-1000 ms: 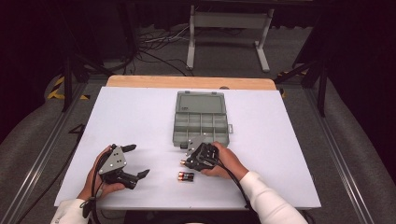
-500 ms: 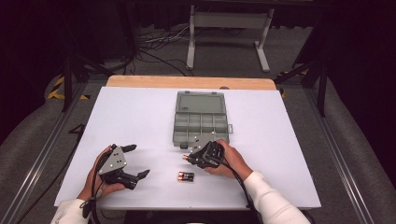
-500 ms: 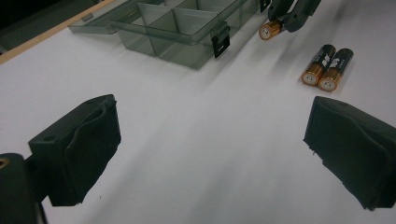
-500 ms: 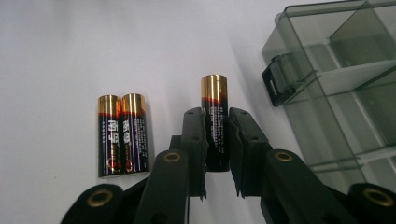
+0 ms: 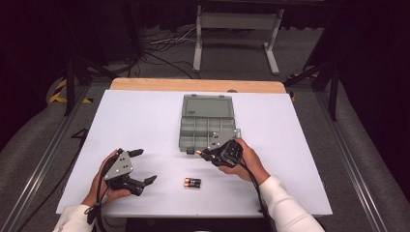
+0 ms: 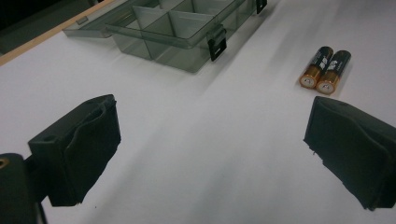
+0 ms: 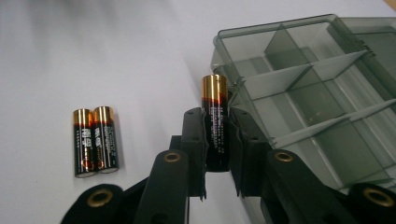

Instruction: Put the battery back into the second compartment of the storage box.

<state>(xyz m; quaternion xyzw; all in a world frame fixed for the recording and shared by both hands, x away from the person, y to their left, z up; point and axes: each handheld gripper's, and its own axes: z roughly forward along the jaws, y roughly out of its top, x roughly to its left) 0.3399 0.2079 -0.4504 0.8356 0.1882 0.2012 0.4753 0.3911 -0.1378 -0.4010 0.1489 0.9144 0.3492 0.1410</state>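
— With my right claw clamped on one battery, gold end forward, what worries you?

— The grip is on the lower half only; if I tilt it over the case the battery could swivel between the pads, or slide out and roll across the table.

— Where is it now?

— Just off the case's near corner, above the table; the front wall and the dividers stand between it and a compartment, so coming in too low would knock the tip on the rim and nudge the case.

— And the others?

— Two batteries lie side by side, touching, near the table's front edge, between my hands; the case lid lies open behind, out of the way.

— Your left claw?

— Wide open, holding nothing, resting well apart from the case; its jaws point toward the pair.
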